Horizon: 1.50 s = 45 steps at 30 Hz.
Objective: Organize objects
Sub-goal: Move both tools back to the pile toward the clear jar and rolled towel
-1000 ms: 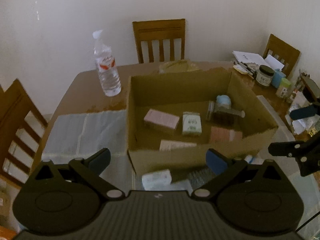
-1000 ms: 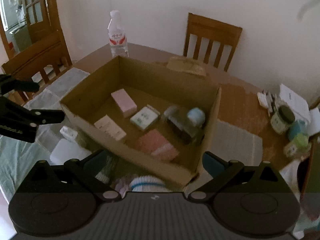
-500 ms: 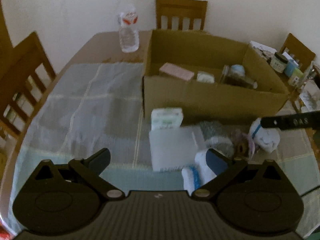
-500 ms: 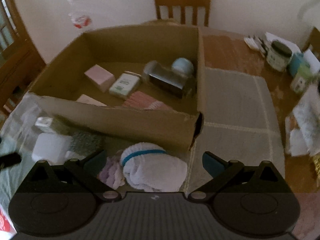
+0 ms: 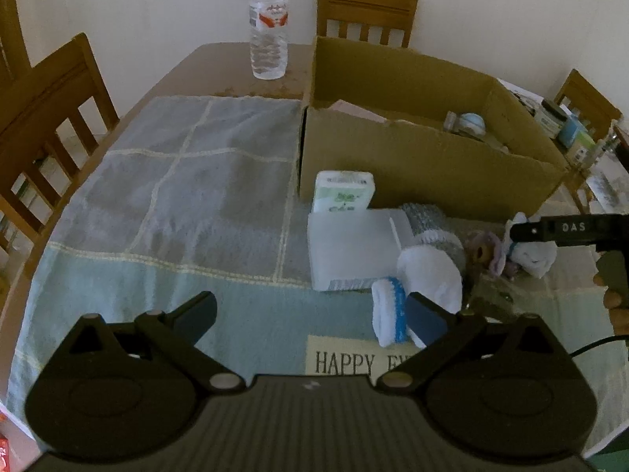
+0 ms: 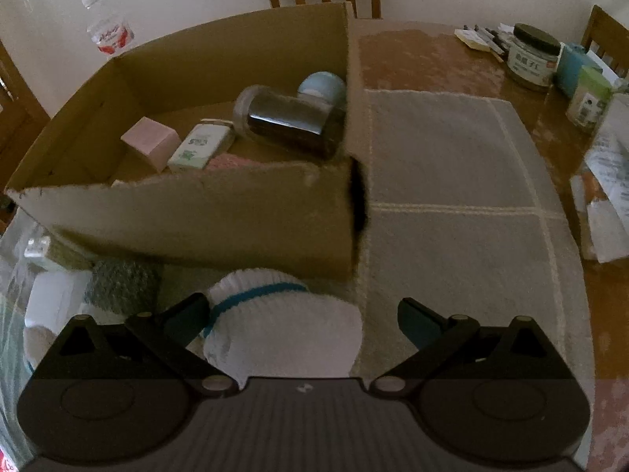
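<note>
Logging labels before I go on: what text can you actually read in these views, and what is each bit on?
"HAPPY EV…", cut off by the left gripper: on the cloth label.
"DAS": on the right gripper.
Water bottle red label: blurred.
Green-and-white pack: print unreadable.
Dark-lidded jar label: characters too blurred.
Small green-and-white box in the cardboard box: unreadable.

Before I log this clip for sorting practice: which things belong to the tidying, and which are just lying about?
Job:
cardboard box
white sock with blue stripe, between the open right gripper fingers
green-white packet
white flat box
grey knit roll

Lying about:
water bottle
jar
papers
chairs
</note>
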Available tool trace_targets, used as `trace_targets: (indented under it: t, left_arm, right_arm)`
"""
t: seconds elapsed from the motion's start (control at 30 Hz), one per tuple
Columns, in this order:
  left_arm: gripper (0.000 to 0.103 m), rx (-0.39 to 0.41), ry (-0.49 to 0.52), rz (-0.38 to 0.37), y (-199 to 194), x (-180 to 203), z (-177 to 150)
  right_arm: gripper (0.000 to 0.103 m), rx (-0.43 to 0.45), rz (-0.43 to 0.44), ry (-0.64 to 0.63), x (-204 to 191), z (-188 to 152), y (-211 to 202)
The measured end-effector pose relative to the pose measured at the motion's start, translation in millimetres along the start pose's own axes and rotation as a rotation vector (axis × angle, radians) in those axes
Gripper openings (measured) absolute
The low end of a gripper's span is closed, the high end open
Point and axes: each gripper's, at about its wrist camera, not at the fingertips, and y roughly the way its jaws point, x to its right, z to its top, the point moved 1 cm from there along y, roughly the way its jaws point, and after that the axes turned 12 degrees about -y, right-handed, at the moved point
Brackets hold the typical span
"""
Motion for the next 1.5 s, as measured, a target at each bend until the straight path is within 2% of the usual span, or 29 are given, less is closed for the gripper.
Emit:
trace_targets:
  t: [0.3,0.53,0.7,0.8,0.93,1.1,1.37,1.5]
  left_arm:
    - [0.101,-0.002,0.008,-0.045,-11,0,-10]
    - [0.101,-0.001,-0.002,-0.046,-18,23,-29]
    - [0.102,-0.035,-0.002,-0.067,-16,51,-53]
    - [0.102,-0.062,-0.002,-0.026,-7,64,-71]
    - [0.102,-0.091,-0.063,0.038,5,60,-87]
    - [0.102,-0.102,-0.162,0.054,8,44,-94]
    - [0.102,-0.039,-0.197,0.197,4,20,-87]
    - [0.102,-0.021,-0.218,0.213,2,14,-87]
  right_arm:
    - [0.103,-0.039,-0.06,-0.081,14,-28,-18]
    - [0.103,-0.04,-0.013,-0.252,21,-38,-19]
    - [0.103,-0.071,0.031,-0.328,23,-42,-8]
    - [0.103,-0.047,0.036,-0.391,22,-48,-6]
    - [0.103,-0.02,0.06,-0.42,25,-50,-6]
    - [0.103,-0.011,0.075,-0.443,29,-52,-7]
    - [0.103,0.021,0.08,-0.45,29,-56,-9]
    - [0.103,0.036,0.079,-0.449,28,-58,-10]
